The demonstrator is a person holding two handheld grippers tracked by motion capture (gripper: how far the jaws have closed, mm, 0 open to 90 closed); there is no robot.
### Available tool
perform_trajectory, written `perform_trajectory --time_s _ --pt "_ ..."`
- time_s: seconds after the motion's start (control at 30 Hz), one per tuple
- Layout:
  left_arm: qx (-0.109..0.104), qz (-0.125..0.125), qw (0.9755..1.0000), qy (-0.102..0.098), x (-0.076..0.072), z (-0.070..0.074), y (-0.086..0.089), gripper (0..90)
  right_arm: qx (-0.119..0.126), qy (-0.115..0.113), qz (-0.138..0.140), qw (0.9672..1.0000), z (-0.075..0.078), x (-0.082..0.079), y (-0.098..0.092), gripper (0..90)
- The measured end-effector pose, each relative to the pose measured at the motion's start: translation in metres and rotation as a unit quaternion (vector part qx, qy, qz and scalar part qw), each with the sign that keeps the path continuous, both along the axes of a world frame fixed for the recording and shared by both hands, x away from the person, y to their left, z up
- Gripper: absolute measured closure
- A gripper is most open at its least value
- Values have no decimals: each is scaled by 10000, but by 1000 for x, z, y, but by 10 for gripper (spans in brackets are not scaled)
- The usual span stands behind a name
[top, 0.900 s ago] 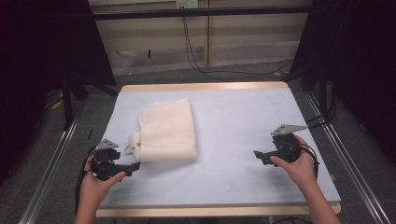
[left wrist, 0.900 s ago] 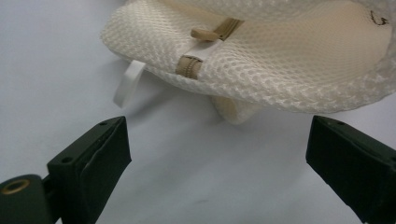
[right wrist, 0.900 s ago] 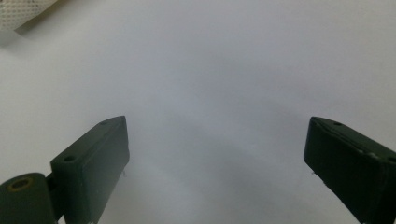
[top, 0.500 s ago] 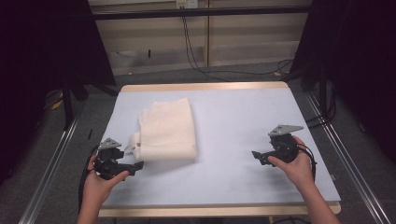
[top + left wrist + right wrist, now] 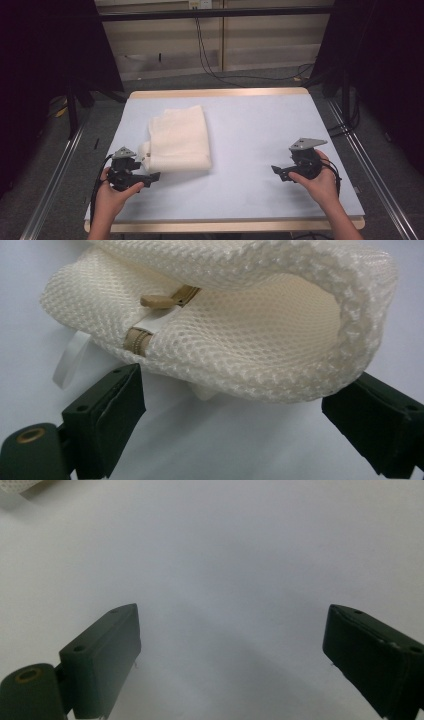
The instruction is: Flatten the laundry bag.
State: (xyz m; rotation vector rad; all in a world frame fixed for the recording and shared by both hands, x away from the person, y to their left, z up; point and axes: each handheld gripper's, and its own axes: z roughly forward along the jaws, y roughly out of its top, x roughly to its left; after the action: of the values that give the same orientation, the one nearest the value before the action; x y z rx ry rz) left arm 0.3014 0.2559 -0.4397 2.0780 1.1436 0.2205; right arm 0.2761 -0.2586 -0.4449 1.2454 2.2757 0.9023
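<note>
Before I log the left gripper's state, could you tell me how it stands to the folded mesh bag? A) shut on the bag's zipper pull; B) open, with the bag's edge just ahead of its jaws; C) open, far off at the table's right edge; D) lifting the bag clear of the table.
B: the left gripper has its jaws wide apart, and the mesh bag lies on the table just ahead, unpinched.

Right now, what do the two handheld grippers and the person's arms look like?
The left gripper and right gripper are black, each topped by a grey three-cornered plate and trailing a black cable. Their jaws are blocky black pads. The forearms are bare, with no sleeves showing.
</note>
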Motion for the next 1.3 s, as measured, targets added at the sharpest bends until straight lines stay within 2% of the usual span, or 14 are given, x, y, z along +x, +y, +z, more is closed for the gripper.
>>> perform_trajectory --time_s 0.07,0.13,0.3,0.37,0.43,0.47,0.5,0.57,0.73,0.93,1.03,1.17,1.23,1.3 --pt "27 -46 10000 16 1 3 4 104 -20 8 14 10000 -1 -1 1 82" --pt "-60 12 10000 12 0 4 6 110 -50 41 -2 10000 0 -2 1 83" --pt "89 94 9999 -79 0 8 19 132 -94 -17 55 9999 -1 -4 1 85" --pt "138 71 9999 -40 1 6 24 158 -111 -20 56 9999 -2 -4 1 86" --pt "92 116 9999 13 1 5 30 185 -158 -31 53 9999 -2 -3 1 87" --pt "140 155 9998 13 1 5 34 205 -158 -38 59 9999 -2 -3 1 87" --pt "67 243 9997 22 1 4 37 214 -173 -34 55 9998 -2 -3 1 87" --pt "75 297 9995 3 3 5 41 259 -170 -25 4 9999 -1 -2 1 88" --pt "62 462 9989 -3 9 5 43 329 -192 -45 20 9998 -1 -1 1 90" --pt "92 669 9977 -30 19 7 46 341 -195 -55 -12 9998 1 -1 0 94" --pt "-42 791 9968 -62 24 8 42 341 -204 -77 3 9998 1 -1 -2 97" --pt "71 798 9968 -57 32 10 35 325 -207 -66 -15 9998 1 -1 -3 98" --pt "33 764 9971 -37 36 9 33 302 -201 -57 -5 9998 1 -2 -3 100" --pt "-143 838 9964 52 39 7 29 300 -223 -67 -3 9997 1 -2 -2 101"
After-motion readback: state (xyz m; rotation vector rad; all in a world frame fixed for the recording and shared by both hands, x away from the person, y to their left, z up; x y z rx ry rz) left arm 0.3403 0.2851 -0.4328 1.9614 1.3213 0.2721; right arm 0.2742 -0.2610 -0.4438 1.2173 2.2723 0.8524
